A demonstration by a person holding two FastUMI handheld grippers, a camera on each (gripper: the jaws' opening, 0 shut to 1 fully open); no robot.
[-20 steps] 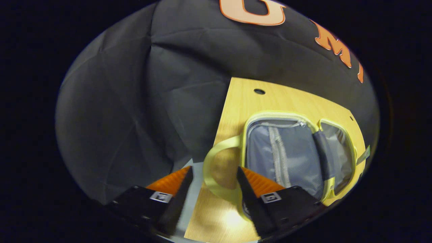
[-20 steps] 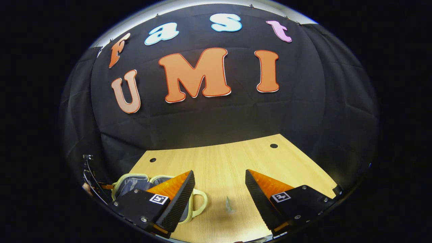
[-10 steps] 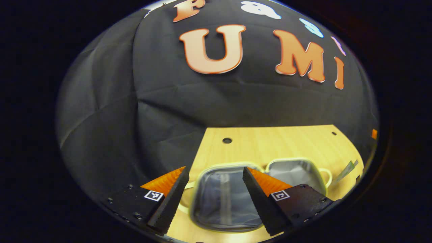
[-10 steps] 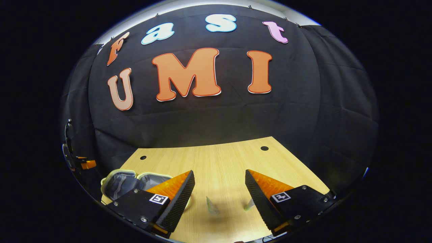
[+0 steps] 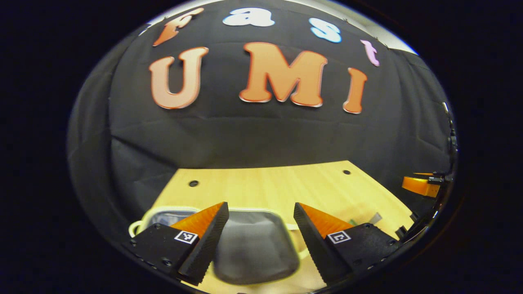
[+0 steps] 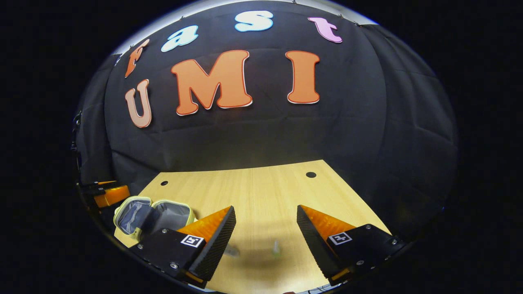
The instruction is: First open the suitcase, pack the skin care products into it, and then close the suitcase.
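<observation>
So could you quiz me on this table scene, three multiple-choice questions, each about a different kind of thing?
1. Where does the suitcase lie in the right gripper view?
A. left end of the table
B. right end
C. on the floor

2. What colour is its trim?
A. red
B. pale yellow-green
C. blue

3. What state is it in?
A. zipped shut
B. lying open
C. standing upright

Answers:
1 A, it sits near the table's left edge.
2 B, the rim is pale yellow-green around grey lining.
3 B, both grey halves face up.

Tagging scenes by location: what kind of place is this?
Likely a recording booth, not a home: black cloth wall, bare wooden table with drilled holes, and an open suitcase on it.
</observation>
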